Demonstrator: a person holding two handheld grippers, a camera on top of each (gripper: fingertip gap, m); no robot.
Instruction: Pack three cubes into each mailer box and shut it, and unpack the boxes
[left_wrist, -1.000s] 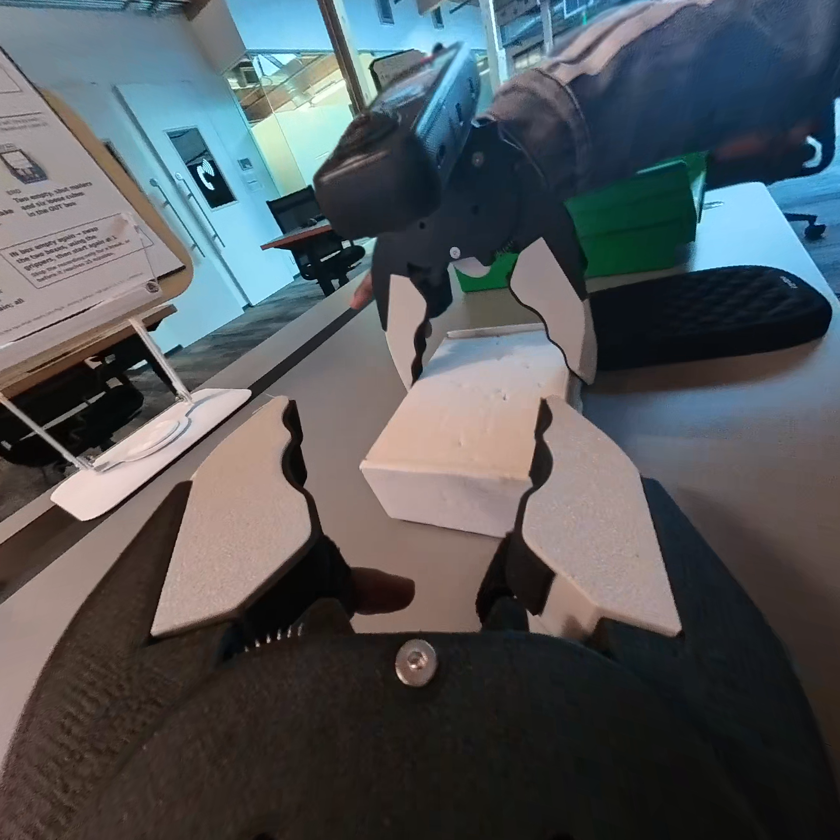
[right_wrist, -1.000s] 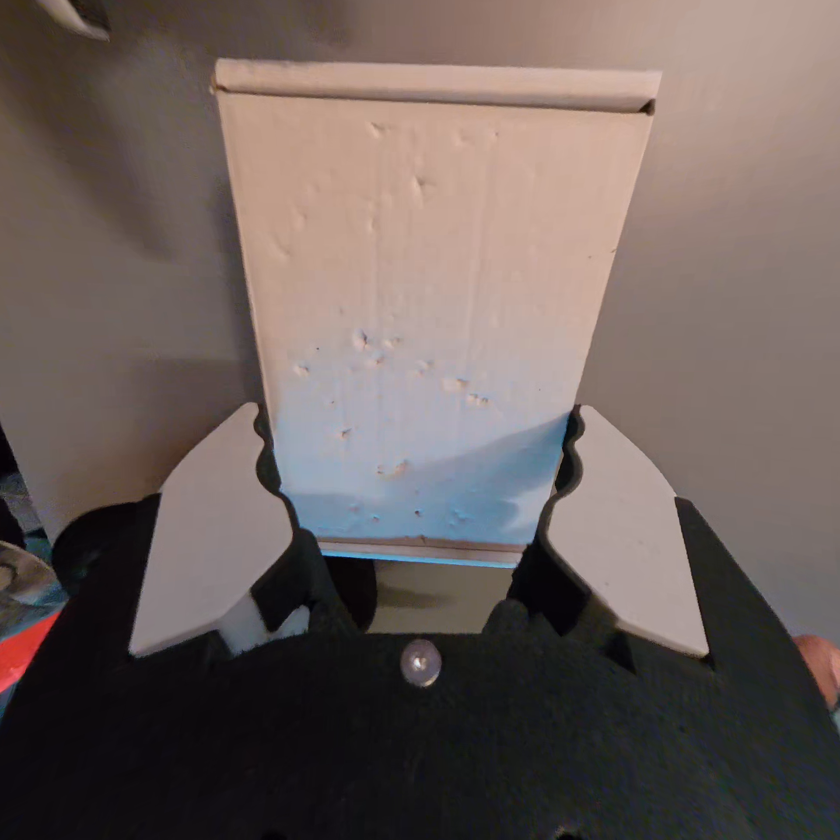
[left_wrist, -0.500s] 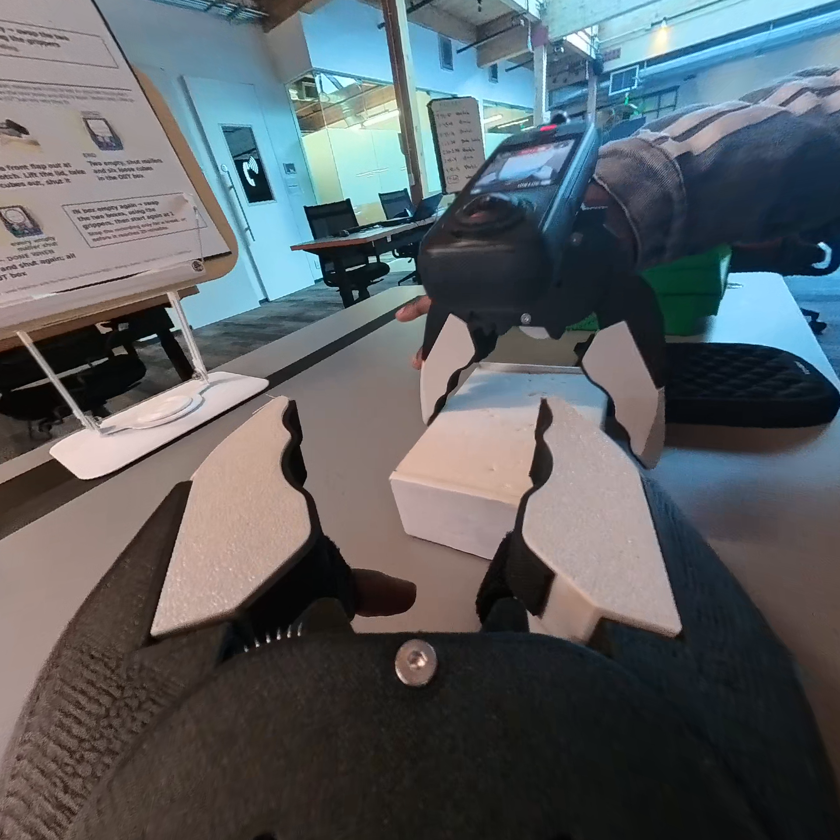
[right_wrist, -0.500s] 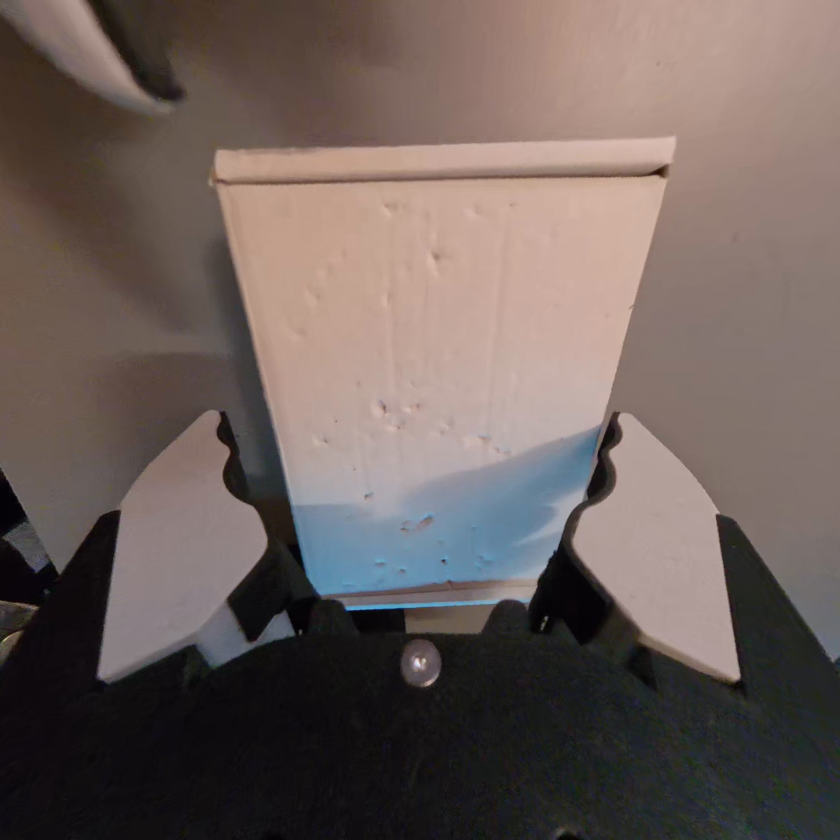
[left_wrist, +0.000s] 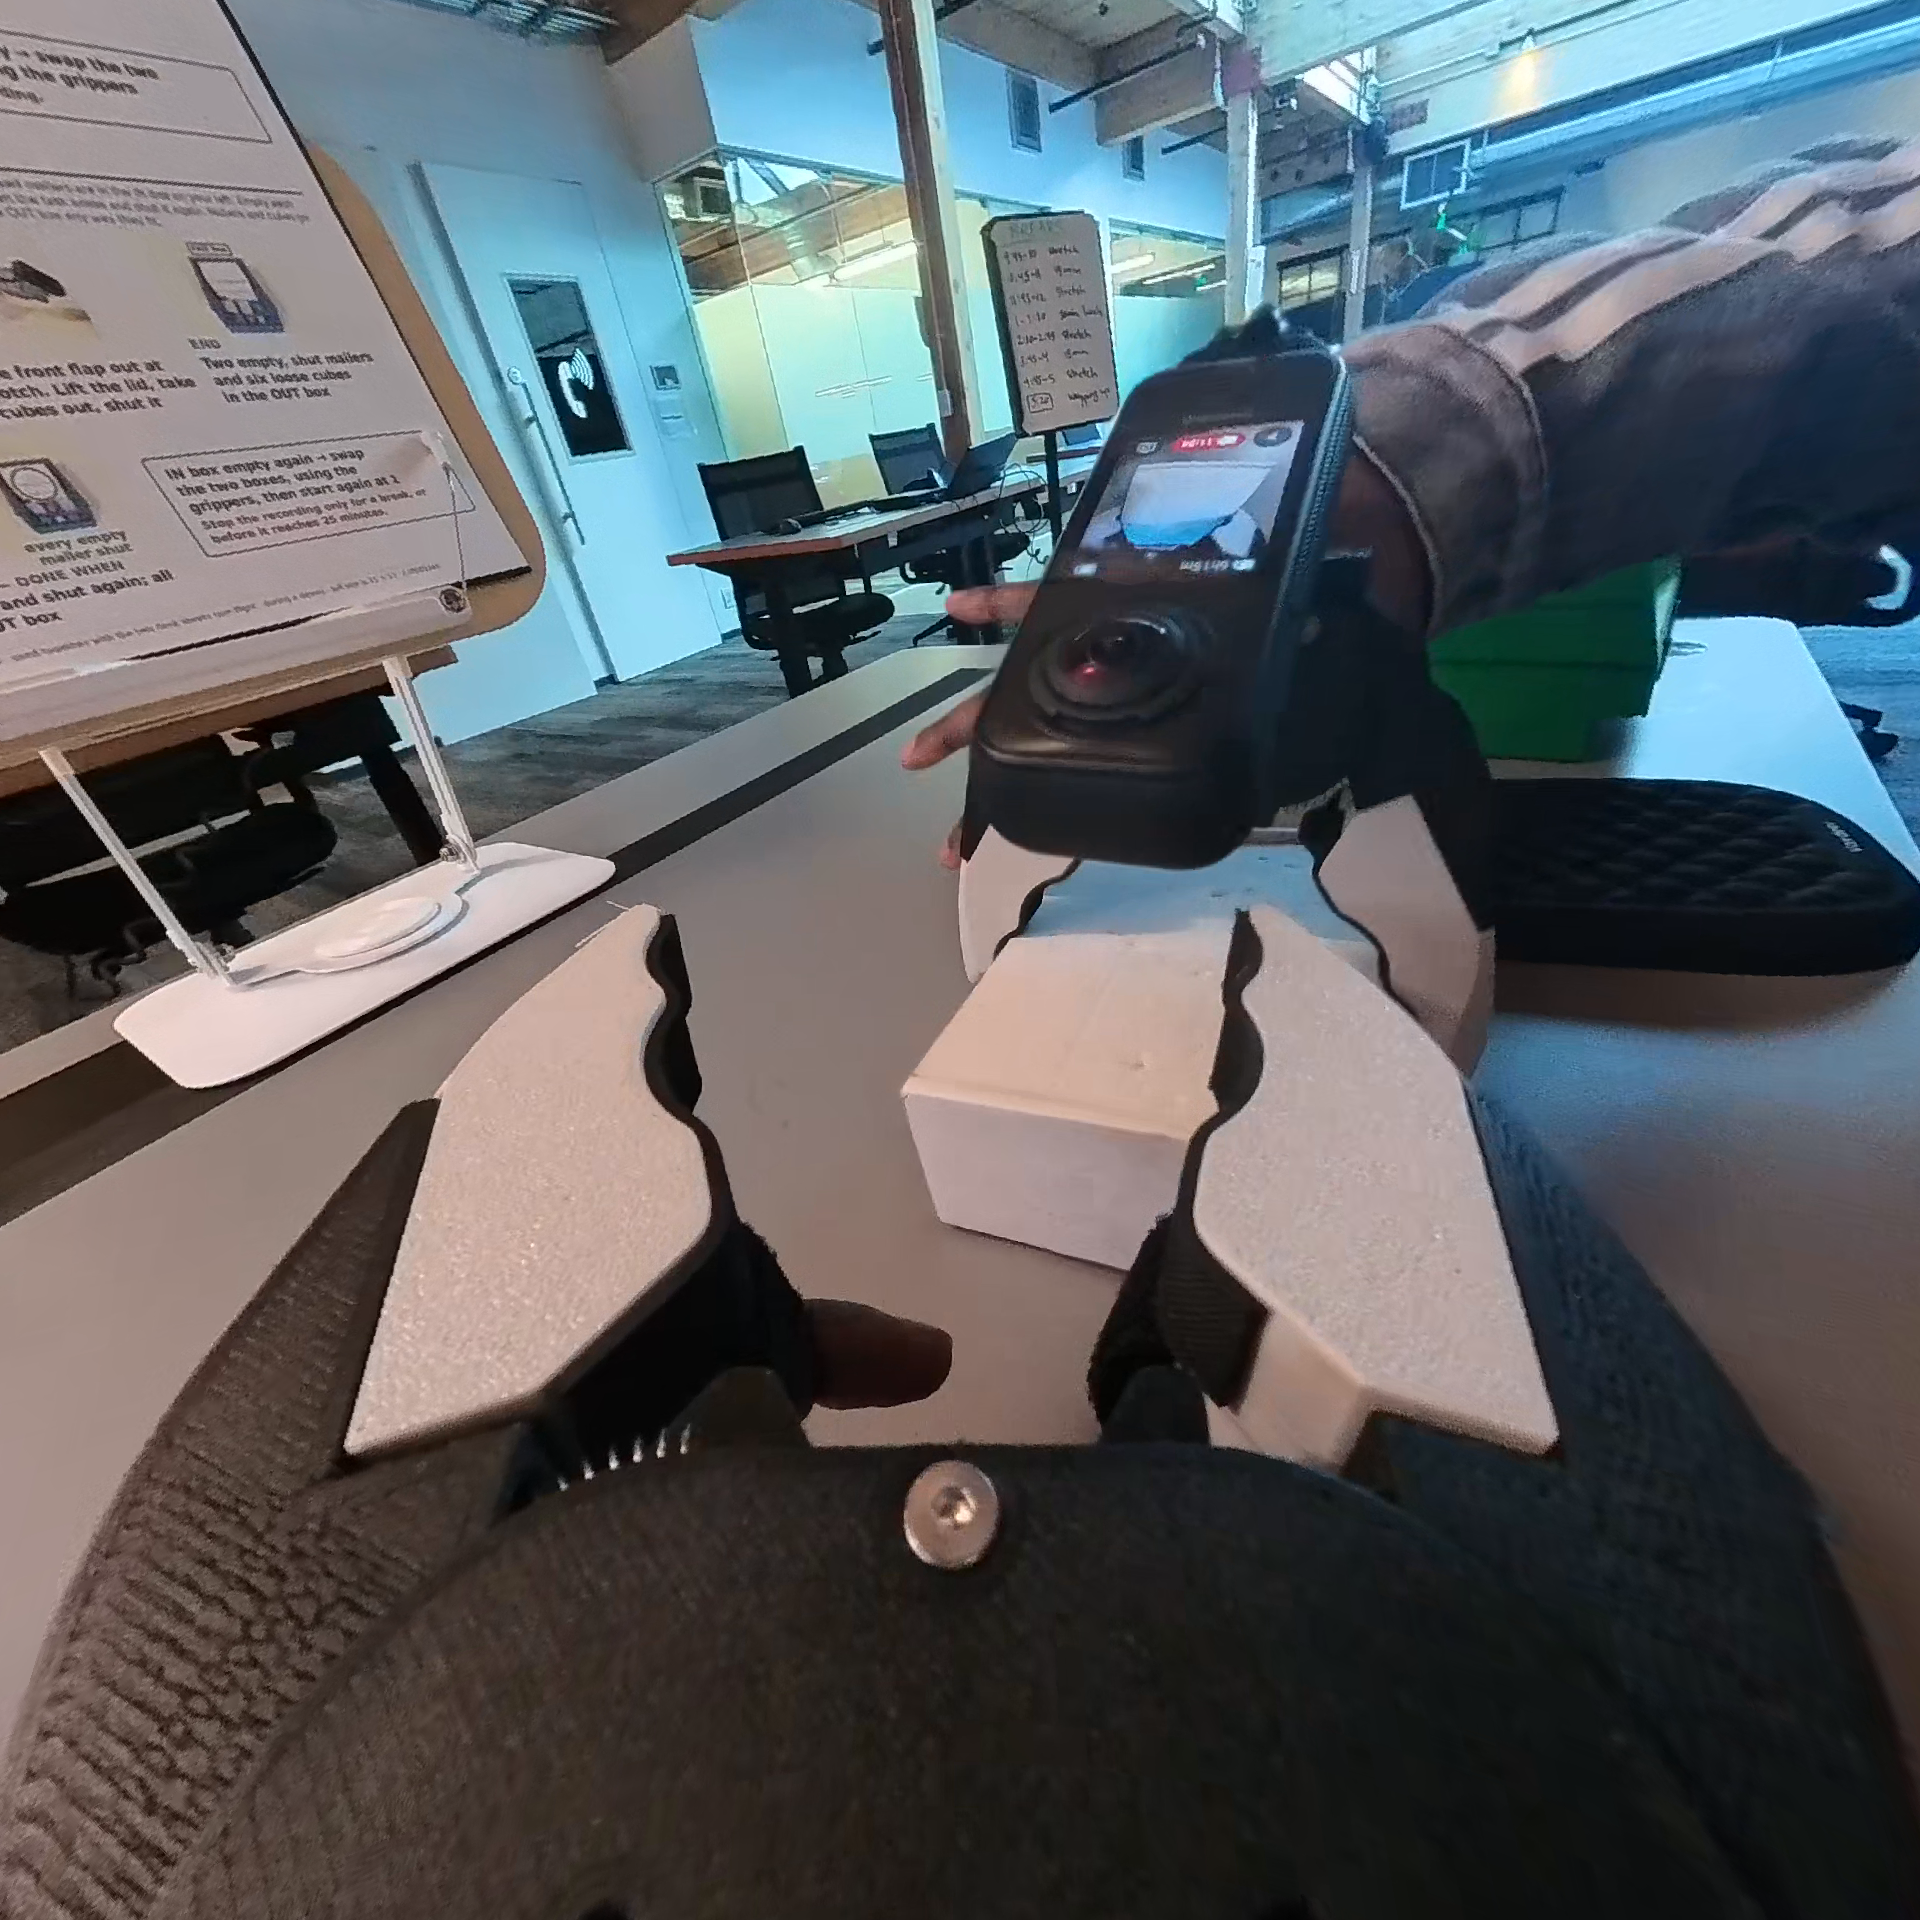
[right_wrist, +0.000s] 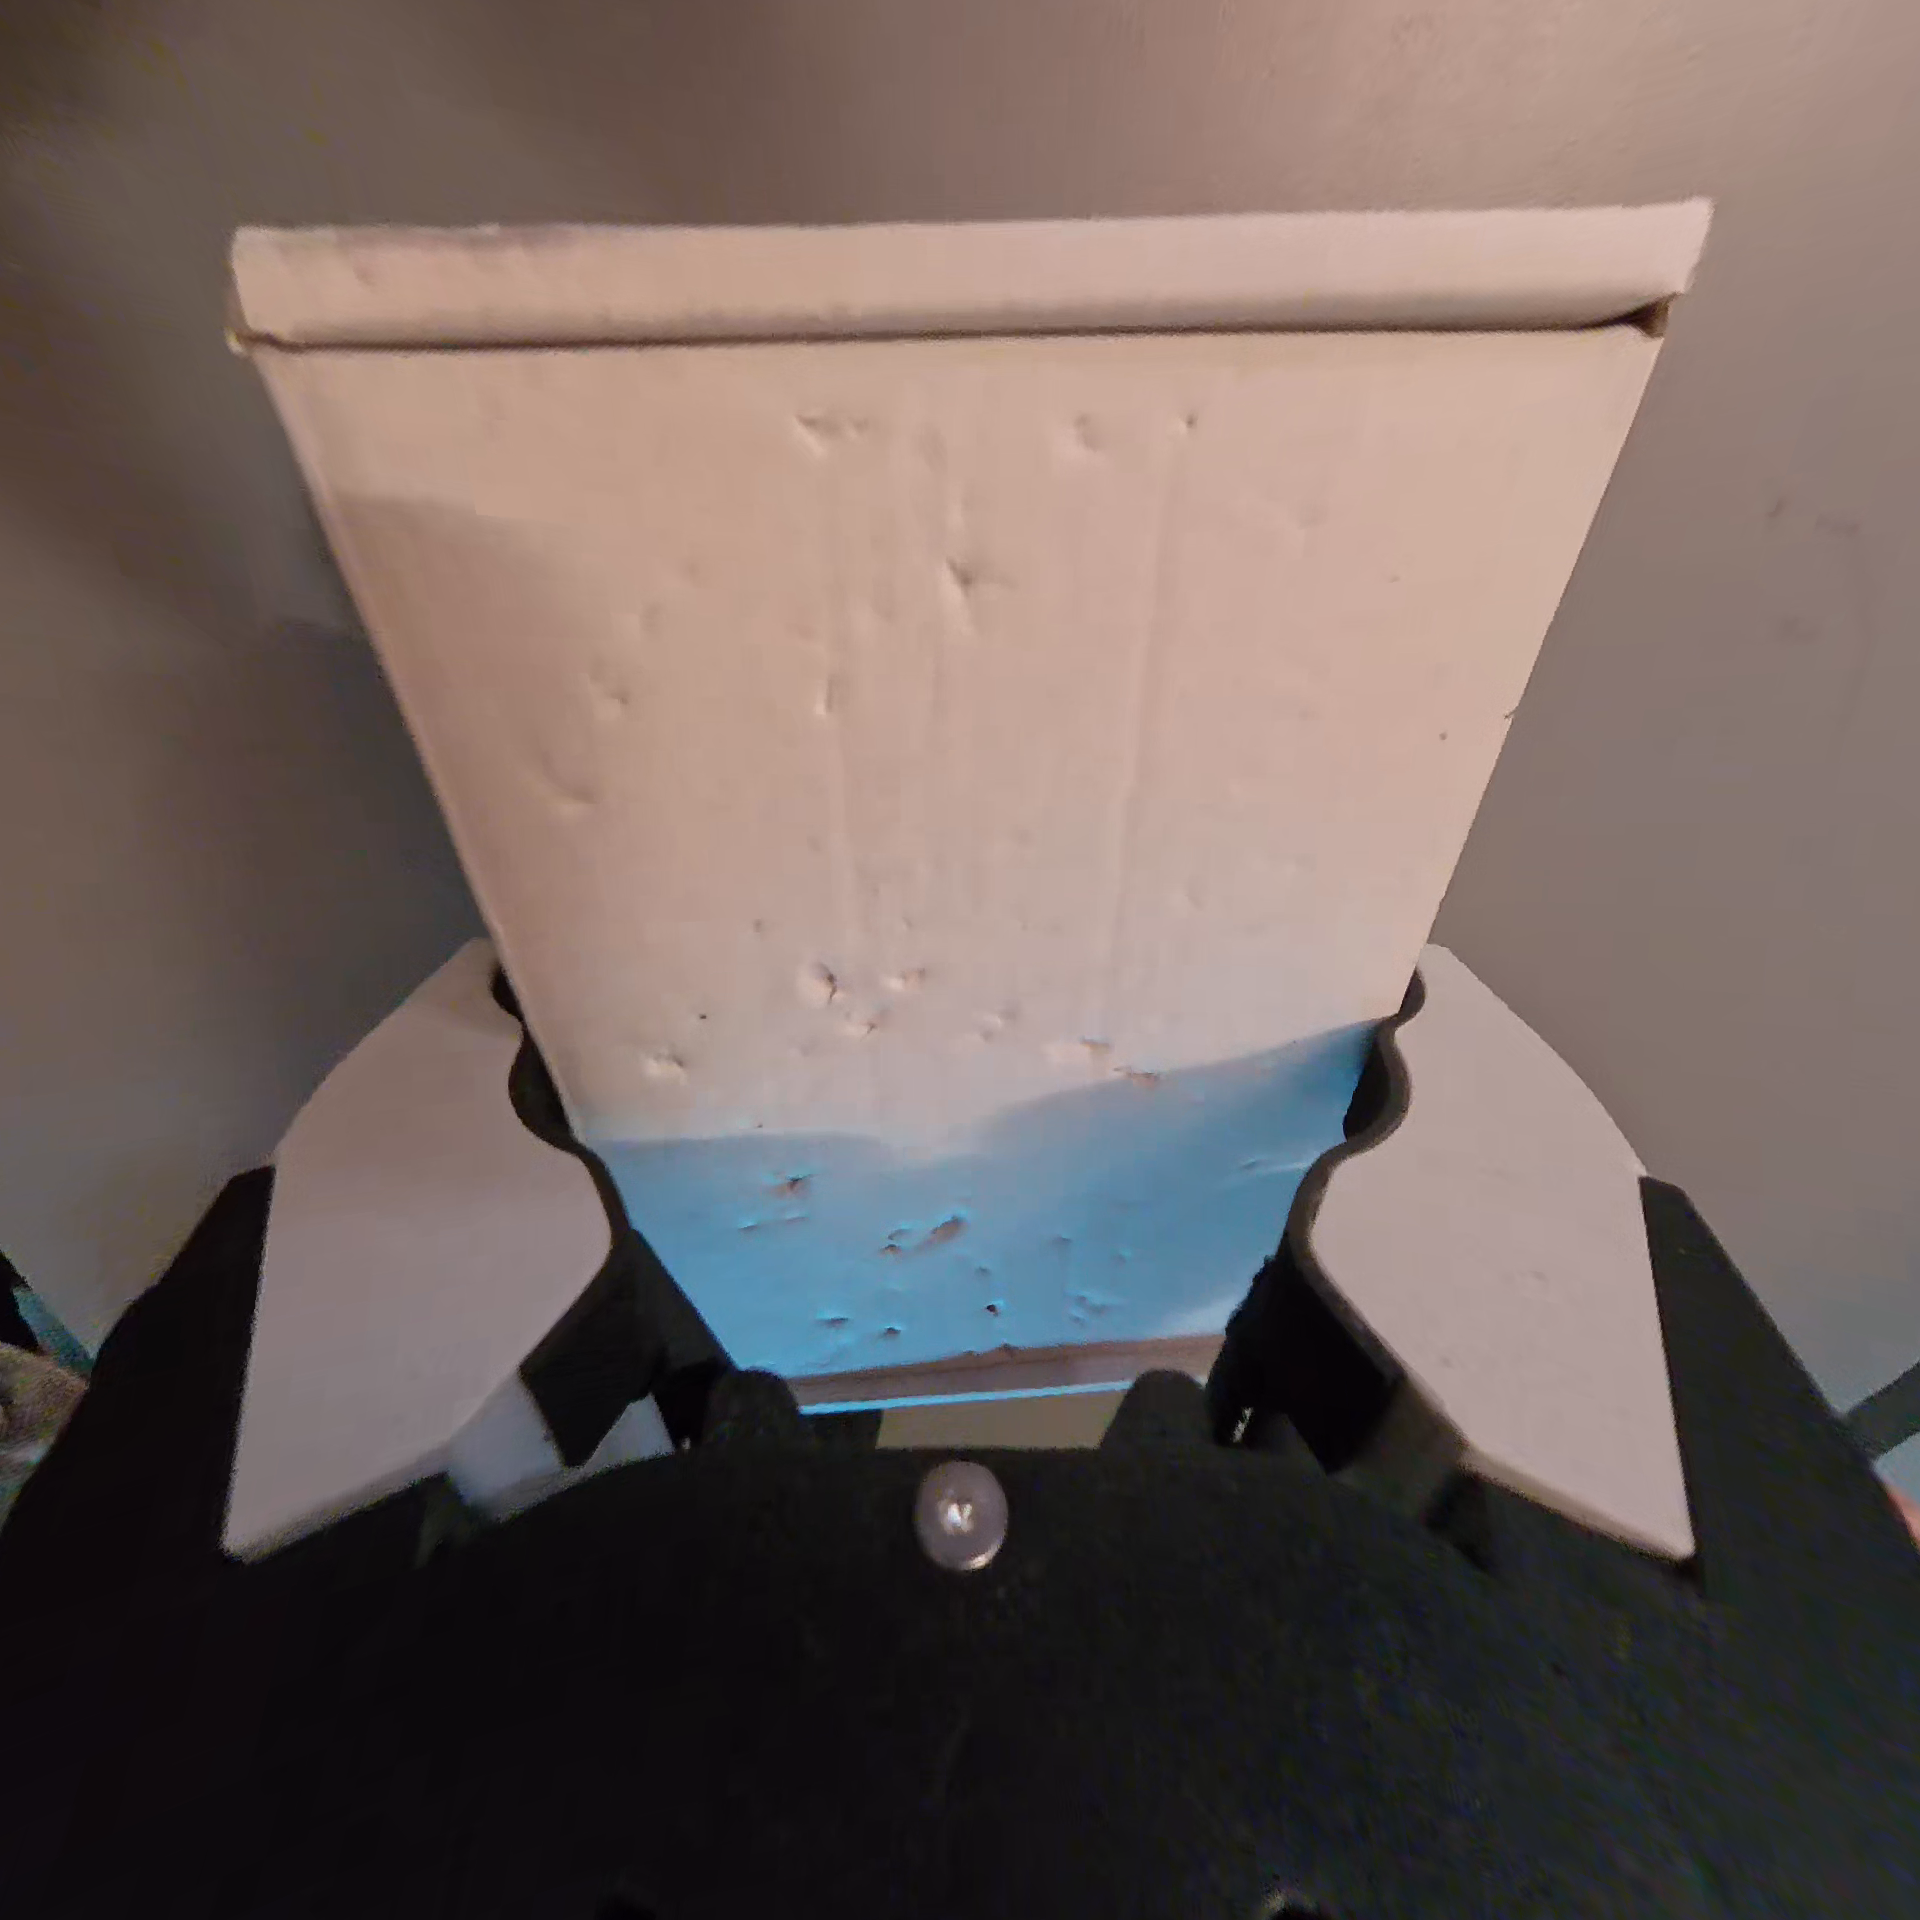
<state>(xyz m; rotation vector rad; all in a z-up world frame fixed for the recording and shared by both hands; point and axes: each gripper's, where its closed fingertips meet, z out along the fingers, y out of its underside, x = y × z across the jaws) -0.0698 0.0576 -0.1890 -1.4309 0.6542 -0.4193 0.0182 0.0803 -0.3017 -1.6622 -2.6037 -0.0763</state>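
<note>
Your right tool (right_wrist: 956, 1049) clamps the near end of the shut white mailer box (right_wrist: 935, 727), a finger against each side, on the grey tabletop (right_wrist: 156, 468). Your left tool (left_wrist: 951, 1023) gapes wide just short of the box's other end, touching nothing. Behind the box lie a black pad (left_wrist: 1704, 873) and a green bin (left_wrist: 1548, 665).

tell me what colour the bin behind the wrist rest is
Green bin; it shows only in the left wrist view.
</note>
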